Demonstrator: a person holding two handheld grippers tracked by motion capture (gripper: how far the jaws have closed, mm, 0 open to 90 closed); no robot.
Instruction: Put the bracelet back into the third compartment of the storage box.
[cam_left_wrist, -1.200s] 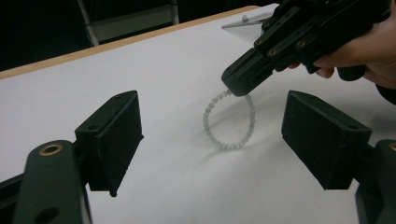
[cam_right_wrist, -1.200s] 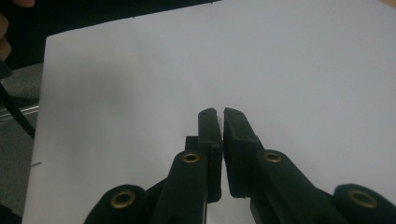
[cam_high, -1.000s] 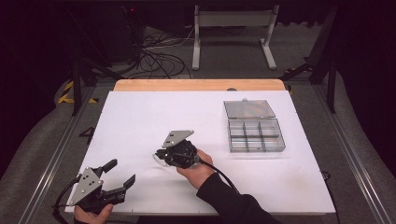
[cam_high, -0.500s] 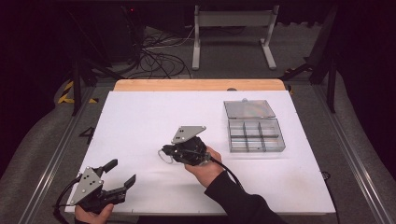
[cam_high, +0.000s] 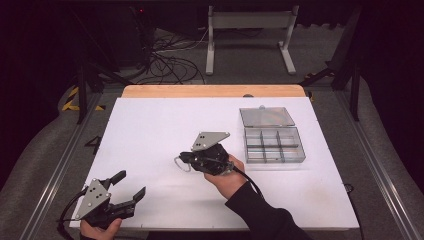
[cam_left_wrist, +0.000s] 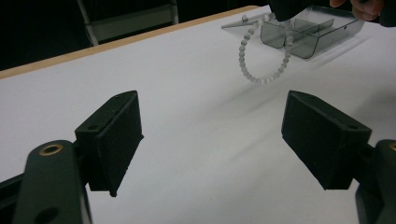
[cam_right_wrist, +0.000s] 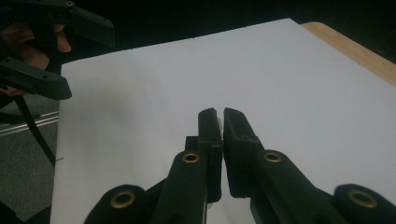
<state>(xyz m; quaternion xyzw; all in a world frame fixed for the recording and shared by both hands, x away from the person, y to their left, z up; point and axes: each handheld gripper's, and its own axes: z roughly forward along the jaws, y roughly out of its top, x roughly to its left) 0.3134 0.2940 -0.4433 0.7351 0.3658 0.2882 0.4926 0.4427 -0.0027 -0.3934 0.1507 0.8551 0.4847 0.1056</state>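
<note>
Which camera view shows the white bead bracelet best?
The left gripper view: the bead bracelet hangs as a full loop from the right gripper, each bead distinct against the white table. In the high view it is a small pale loop at that gripper's jaws. The right gripper view gives a pale sliver between its shut jaws.

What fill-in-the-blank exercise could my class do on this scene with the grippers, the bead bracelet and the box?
1. The right gripper holds a white bead ____ that hangs from its fingers.
2. The left gripper has its fingers ____, with nothing between them.
3. The clear compartment box has its lid ____.
4. The box stands on the ____ table.

Missing words: bracelet; open; open; white
</note>
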